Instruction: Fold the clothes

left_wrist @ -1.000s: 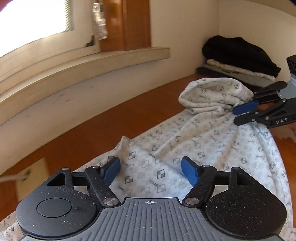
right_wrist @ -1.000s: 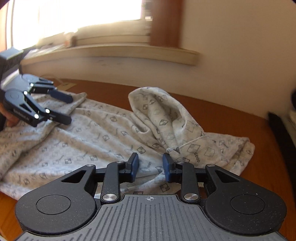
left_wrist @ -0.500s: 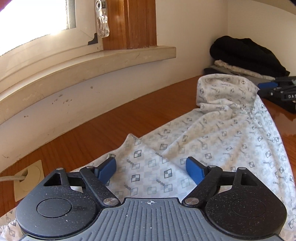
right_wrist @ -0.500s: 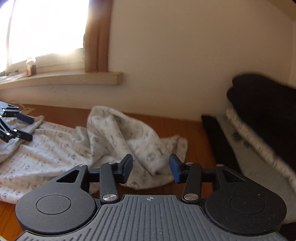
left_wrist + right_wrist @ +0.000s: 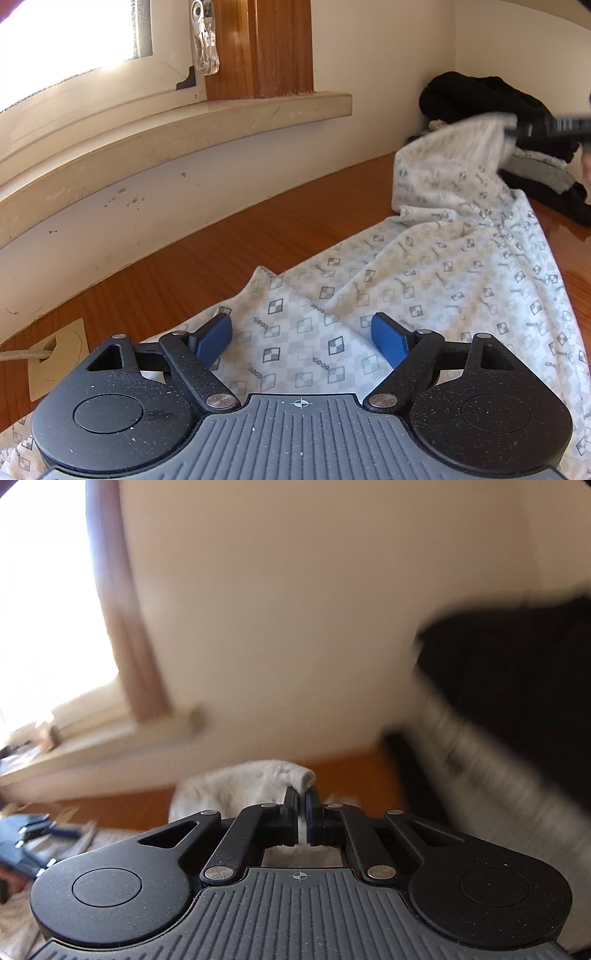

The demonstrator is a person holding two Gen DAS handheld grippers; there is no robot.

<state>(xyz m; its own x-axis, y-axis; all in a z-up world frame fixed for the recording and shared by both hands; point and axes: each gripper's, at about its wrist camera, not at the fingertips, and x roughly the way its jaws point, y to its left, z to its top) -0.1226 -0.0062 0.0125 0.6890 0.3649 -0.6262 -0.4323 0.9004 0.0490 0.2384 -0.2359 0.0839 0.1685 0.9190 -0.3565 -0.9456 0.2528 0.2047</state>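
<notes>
A patterned white garment [image 5: 424, 280] is lying across the glossy wooden table [image 5: 207, 266], stretching ahead of the left gripper [image 5: 301, 338], whose blue pads are standing wide apart above the near cloth, gripping nothing. Far ahead to its right, the right gripper [image 5: 302, 812] is pinching a fold of the garment between closed jaws, lifting that end. A pale windowsill [image 5: 177, 125] is running along the wall left of both grippers, and dark folded clothes [image 5: 491, 99] are sitting in the corner beyond.

Blown-out daylight from the window [image 5: 55, 44] at left; right wrist view motion-blurred, fisheye bending edges.
</notes>
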